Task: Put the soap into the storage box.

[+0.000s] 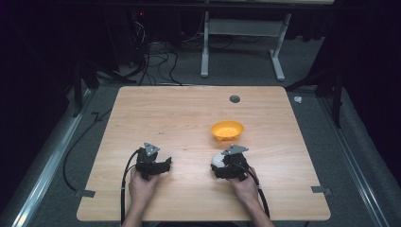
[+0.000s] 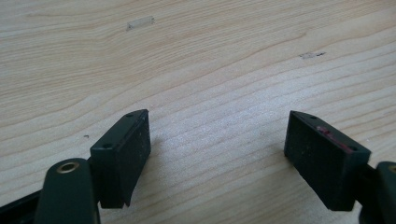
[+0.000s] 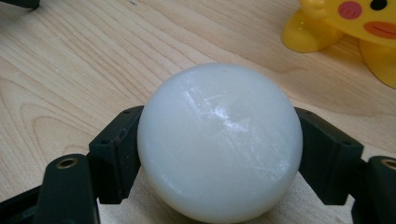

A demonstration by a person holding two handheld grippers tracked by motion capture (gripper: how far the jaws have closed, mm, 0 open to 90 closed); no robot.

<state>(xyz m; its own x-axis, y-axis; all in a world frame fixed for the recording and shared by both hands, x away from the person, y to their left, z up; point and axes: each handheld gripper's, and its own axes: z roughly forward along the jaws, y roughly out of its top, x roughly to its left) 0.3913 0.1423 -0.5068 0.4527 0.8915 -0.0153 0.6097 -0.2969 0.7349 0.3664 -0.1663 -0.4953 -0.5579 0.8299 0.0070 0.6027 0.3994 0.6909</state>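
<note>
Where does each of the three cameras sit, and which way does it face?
High view: above the table, looking forward and down; both forearms and hands show.
Left gripper view: on the left gripper, facing bare wood between open jaws.
Right gripper view: on the right gripper, facing the white ball it clamps.
Shared: yellow bowl.

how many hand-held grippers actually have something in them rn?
1. The right hand-held gripper is clamped on a white ball, near the yellow bowl. The left hand-held gripper is open over bare table.
</note>
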